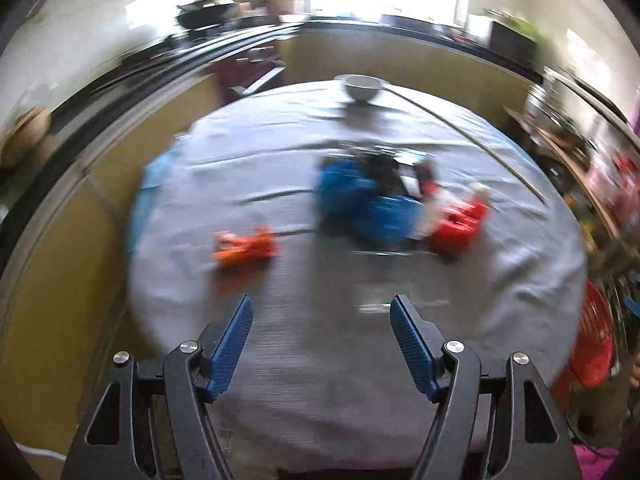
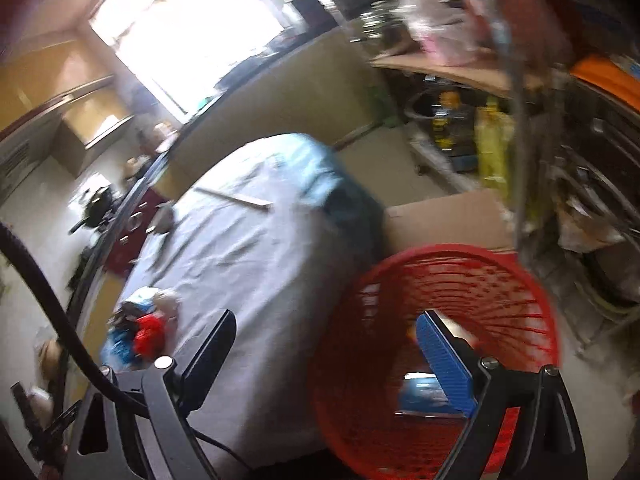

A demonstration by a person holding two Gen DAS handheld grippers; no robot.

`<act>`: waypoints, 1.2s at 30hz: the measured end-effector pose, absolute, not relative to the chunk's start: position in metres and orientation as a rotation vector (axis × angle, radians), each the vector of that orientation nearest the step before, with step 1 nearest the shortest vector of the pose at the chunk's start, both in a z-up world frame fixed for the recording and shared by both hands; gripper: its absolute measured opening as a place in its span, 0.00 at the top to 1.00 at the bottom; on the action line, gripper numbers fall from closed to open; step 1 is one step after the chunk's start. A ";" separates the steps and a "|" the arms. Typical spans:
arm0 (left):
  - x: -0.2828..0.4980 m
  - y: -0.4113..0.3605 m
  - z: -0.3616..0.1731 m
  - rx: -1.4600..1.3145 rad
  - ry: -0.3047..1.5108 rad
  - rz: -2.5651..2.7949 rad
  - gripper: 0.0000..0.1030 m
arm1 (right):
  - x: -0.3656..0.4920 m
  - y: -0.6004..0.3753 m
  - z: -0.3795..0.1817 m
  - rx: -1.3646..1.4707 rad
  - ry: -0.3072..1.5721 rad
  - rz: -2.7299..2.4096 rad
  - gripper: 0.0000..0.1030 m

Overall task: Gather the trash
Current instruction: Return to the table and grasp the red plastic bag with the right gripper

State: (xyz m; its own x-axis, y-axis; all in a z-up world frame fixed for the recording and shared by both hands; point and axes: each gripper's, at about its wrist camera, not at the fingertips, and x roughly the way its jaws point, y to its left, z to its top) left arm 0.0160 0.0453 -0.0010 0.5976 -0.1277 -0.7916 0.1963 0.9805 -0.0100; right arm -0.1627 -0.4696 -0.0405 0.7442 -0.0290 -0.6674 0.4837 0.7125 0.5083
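Observation:
An orange wrapper [image 1: 244, 249] lies on the grey-clothed round table [image 1: 320, 360], left of a blurred pile of blue wrappers [image 1: 360, 204] and a red wrapper [image 1: 460, 228]. My left gripper [image 1: 322, 312] is open and empty, above the table's near part, short of the orange wrapper. My right gripper [image 2: 326, 322] is open and empty over the rim of a red mesh basket [image 2: 460, 280] beside the table. A blue wrapper [image 2: 420, 396] lies inside the basket. The pile [image 2: 140, 332] also shows in the right wrist view.
A white bowl [image 1: 362, 87] and a long thin stick [image 1: 472, 136] lie at the table's far side. A cardboard box [image 2: 444, 216] stands behind the basket. Cluttered shelves [image 2: 480, 140] stand to the right. Kitchen counters [image 1: 160, 64] run behind the table.

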 end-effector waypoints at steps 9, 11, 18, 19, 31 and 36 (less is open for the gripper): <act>0.018 0.102 -0.005 -0.042 0.916 -0.094 0.29 | -0.080 -0.393 -0.029 0.698 0.750 -0.016 0.09; 0.016 0.104 -0.006 -0.048 0.920 -0.096 0.29 | -0.059 -0.372 -0.031 0.705 0.779 0.052 0.09; 0.013 0.094 -0.018 -0.071 0.950 -0.168 0.29 | 0.001 -0.318 -0.040 0.729 0.875 0.159 0.09; 0.014 0.091 -0.019 -0.074 0.952 -0.181 0.29 | 0.007 -0.313 -0.042 0.743 0.880 0.169 0.09; 0.047 0.049 -0.027 -0.022 0.972 -0.437 0.21 | 0.096 -0.266 -0.088 0.889 0.985 0.156 0.16; 0.056 0.033 -0.030 -0.021 0.976 -0.523 0.20 | 0.115 -0.244 -0.102 0.803 1.054 0.126 0.47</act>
